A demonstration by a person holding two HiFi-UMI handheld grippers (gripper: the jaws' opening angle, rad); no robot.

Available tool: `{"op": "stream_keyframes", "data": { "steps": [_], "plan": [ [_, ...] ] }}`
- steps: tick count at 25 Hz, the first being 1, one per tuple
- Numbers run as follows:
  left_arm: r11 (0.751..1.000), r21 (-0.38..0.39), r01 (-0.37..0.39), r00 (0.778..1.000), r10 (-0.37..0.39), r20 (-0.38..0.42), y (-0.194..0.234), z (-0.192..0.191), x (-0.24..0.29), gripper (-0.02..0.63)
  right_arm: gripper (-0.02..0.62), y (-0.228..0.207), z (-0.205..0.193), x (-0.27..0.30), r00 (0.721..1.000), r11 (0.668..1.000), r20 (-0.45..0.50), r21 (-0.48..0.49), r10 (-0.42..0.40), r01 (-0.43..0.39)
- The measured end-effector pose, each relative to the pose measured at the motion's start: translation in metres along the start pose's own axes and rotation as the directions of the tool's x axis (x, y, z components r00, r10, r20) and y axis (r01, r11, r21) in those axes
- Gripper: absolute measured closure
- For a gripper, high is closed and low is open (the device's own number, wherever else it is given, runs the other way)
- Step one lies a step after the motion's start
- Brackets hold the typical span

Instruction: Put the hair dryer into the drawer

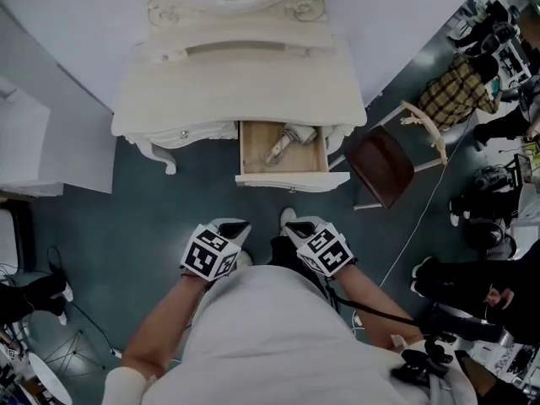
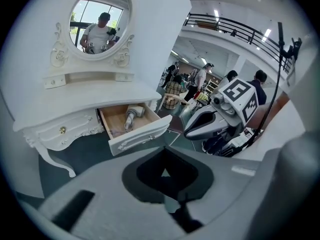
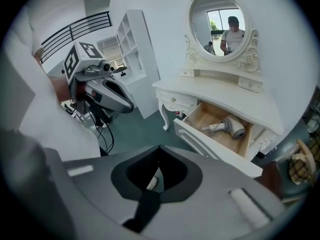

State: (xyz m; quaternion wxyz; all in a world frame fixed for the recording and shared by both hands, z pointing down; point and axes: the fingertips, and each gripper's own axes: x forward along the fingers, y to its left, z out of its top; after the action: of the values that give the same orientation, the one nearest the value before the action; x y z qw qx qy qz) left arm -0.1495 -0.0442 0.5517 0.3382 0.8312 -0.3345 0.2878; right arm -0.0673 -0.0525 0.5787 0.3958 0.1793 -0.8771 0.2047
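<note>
Your left gripper (image 1: pixel 234 229) and right gripper (image 1: pixel 297 228) hung near your waist, both with jaws closed on nothing. Your hair dryer (image 1: pixel 291 139) lay inside the open drawer (image 1: pixel 283 178), so the task looked done, unless you meant to close it.

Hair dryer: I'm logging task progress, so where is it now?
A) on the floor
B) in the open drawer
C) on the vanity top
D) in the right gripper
B: the hair dryer lies on the bottom of the open drawer.
</note>
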Motion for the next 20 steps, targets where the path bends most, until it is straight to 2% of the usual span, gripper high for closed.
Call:
{"op": "stream_keyframes", "data": {
  "steps": [8,20],
  "plan": [
    [1.0,0.001,0.021,1.0,-0.021,-0.014,-0.003,-0.044,-0.029,0.604,0.595,0.048,-0.006,0.007,1.0,1.0,0.002,0.005,-0.008,0.008],
    [1.0,0.017,0.022,1.0,-0.022,0.001,-0.01,-0.076,-0.049,0.604,0.595,0.087,-0.014,0.014,1.0,1.0,0.005,-0.014,-0.015,0.015]
  ]
}}
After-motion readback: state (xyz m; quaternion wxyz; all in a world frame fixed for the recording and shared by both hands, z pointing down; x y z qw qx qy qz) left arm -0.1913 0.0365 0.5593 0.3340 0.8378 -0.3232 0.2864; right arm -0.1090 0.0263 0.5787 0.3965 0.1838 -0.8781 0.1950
